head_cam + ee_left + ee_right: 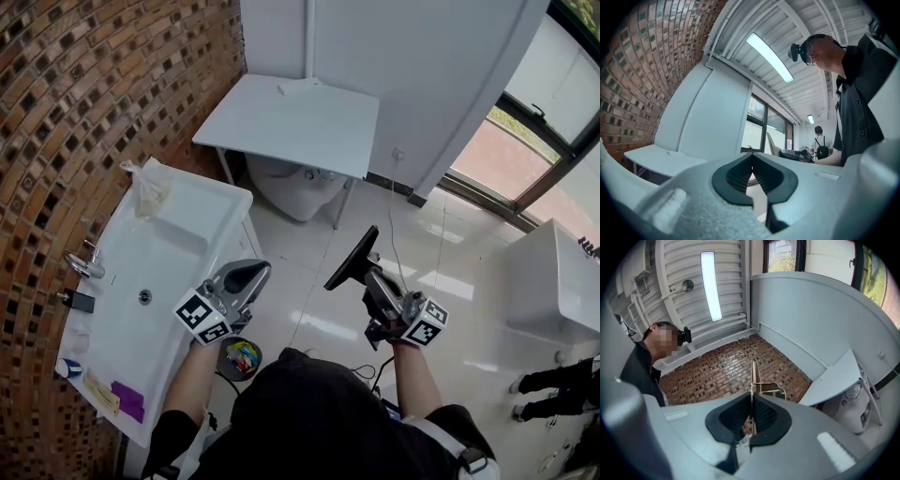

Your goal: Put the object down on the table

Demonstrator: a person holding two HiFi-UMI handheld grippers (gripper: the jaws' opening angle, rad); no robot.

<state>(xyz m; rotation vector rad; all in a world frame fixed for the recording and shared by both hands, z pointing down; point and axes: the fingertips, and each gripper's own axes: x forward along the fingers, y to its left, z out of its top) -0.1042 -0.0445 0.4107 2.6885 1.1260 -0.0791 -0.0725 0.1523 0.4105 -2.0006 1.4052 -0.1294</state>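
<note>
The right tool [751, 414] is clamped on one edge of a thin black board [352, 259], which hangs over the floor [450, 253] at centre frame. That is well apart from the white counter [291, 122] at the top, and the left tool [752, 169], lower left of centre, is closed on nothing. With so slim a pinch, I'd worry the board swings or slips out on the way across and hits the tiles. Set too near the counter's front edge, it could tip off toward the toilet [298, 192] below.
</note>
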